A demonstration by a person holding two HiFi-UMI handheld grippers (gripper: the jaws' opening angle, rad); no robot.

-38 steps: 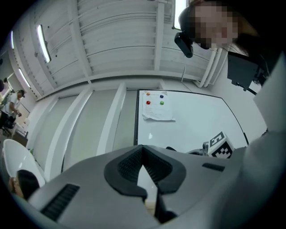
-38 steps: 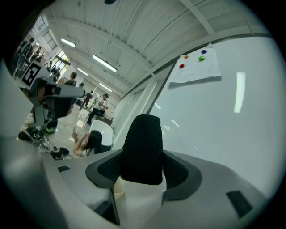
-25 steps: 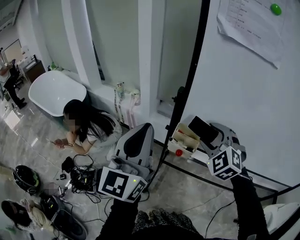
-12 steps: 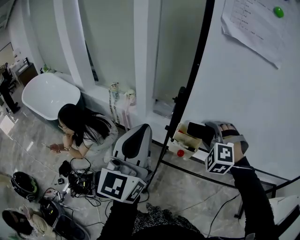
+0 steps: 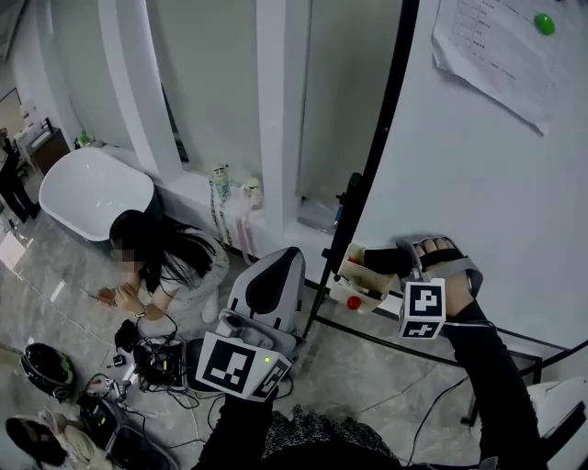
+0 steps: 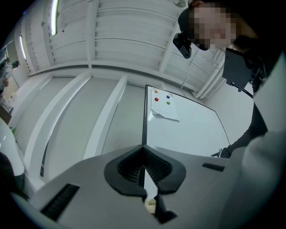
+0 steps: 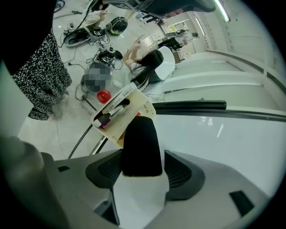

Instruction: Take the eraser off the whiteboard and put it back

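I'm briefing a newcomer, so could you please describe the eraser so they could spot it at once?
Find the big whiteboard on the right; a cream box of markers sits at its lower left edge. Right beside that box, the eraser is in the fingers of the right gripper: a plain black block, far chunkier than the slim markers.

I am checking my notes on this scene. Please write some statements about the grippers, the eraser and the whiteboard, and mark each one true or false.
The right gripper is shut on the black eraser. True.
The left gripper holds a marker. False: its jaws are together with nothing between them.
A green magnet sits on the paper on the whiteboard. True.
The cream box beside the eraser is empty. False: markers lie in it.
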